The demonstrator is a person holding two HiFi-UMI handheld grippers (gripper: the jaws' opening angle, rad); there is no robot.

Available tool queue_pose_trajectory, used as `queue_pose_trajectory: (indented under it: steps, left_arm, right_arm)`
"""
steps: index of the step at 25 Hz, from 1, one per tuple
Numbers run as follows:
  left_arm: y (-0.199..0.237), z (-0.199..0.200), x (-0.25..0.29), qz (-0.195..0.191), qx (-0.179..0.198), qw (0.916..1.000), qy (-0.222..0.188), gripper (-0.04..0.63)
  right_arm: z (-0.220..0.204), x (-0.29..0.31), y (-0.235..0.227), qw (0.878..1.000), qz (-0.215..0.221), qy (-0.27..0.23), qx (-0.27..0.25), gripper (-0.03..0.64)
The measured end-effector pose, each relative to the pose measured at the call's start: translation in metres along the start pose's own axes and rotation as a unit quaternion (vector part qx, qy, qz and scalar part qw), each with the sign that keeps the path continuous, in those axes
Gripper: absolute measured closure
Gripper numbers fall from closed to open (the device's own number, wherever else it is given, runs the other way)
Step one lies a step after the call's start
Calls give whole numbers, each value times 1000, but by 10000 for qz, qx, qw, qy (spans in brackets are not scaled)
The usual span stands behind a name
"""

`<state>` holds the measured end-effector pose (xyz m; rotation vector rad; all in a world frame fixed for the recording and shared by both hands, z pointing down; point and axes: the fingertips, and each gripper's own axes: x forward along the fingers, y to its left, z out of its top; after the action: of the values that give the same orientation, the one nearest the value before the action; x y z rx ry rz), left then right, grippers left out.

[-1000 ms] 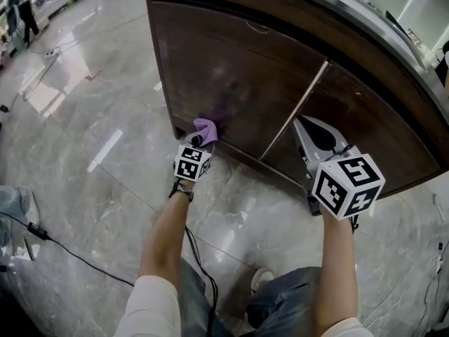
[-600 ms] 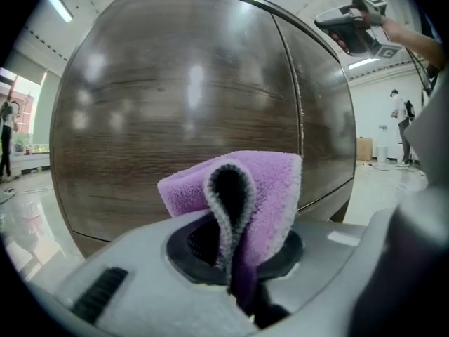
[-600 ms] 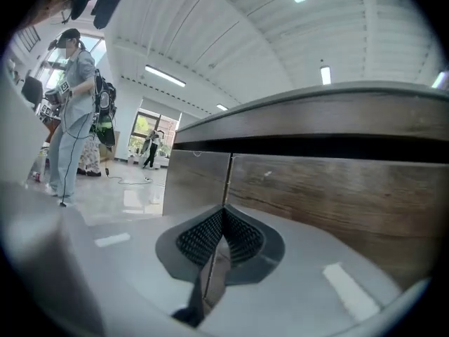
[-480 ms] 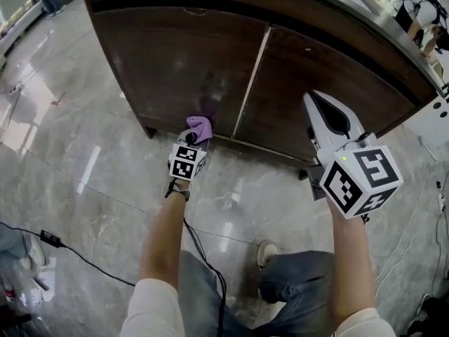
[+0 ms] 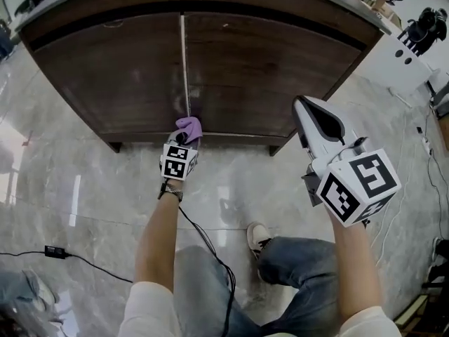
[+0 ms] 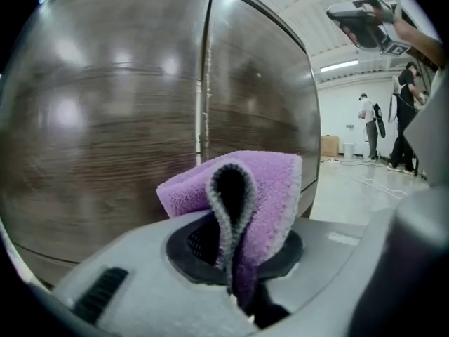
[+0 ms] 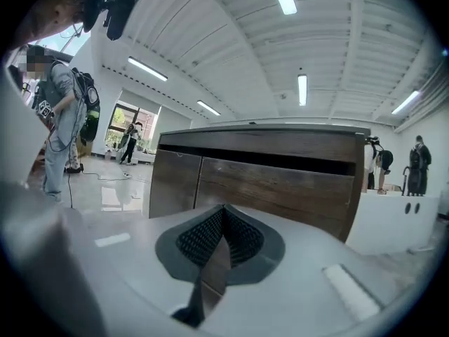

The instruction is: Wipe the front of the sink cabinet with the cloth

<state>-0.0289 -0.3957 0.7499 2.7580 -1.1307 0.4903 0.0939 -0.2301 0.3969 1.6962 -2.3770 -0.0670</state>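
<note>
Purple cloth [image 6: 263, 184] stands folded between the left gripper's [image 5: 185, 140] fingers [image 6: 140, 286], which are clamped on its lower fold so the loop rises above them. In the head view the cloth sits low on the brown wooden cabinet [image 5: 273, 69], at the foot of the pale seam [image 5: 184, 62] between its two doors. Whether the fabric presses on the wood cannot be told. A second ago it was near the cabinet's left corner. Half a second ago it was on the left door just short of the seam, so it has travelled rightwards along the bottom edge.

The right gripper [image 5: 303, 107] has its fingers closed at the tips with nothing between them. As before, it is held up in front of the right door, apart from it. Grey marble floor [image 5: 91, 188] lies below, with a black cable [image 5: 203, 251] running under the left arm.
</note>
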Motion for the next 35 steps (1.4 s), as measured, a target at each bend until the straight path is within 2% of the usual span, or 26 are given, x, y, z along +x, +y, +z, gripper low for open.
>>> queue_pose_trajectory:
  steps: [5,8,12,14,18,25,35]
  left_arm:
    - [-33,8,20,-184,96,9998,70,545]
    - [-62,13,36,-413,341,9985,133,545]
    - [-89,20,50,-462,429,9979,151,546]
    - [-108,25,59,-604,550,9965,179,546]
    - [-135,36,73,-644,587,9961,154,546]
    - [-177,44,96,-1016,583,9931,-50,546]
    - [-251,50,135,-1595,751,9842,-146,546]
  right_arm:
    - [-11,-33,-29,9984,-519,64,193,611]
    - [-11,-57,-39,9965,-825,54,106,611]
    - [-28,-71,-51,9955,-883,216,-279,611]
    - [-41,-75,-57,9954,-872,338,-211,611]
    - [-51,-84,-70,9953,-891,369,-128,611]
    - [-69,-97,-105,9915,-1206,489,5,611]
    - [-72,-102,-125,9884,-1421,419,339,611]
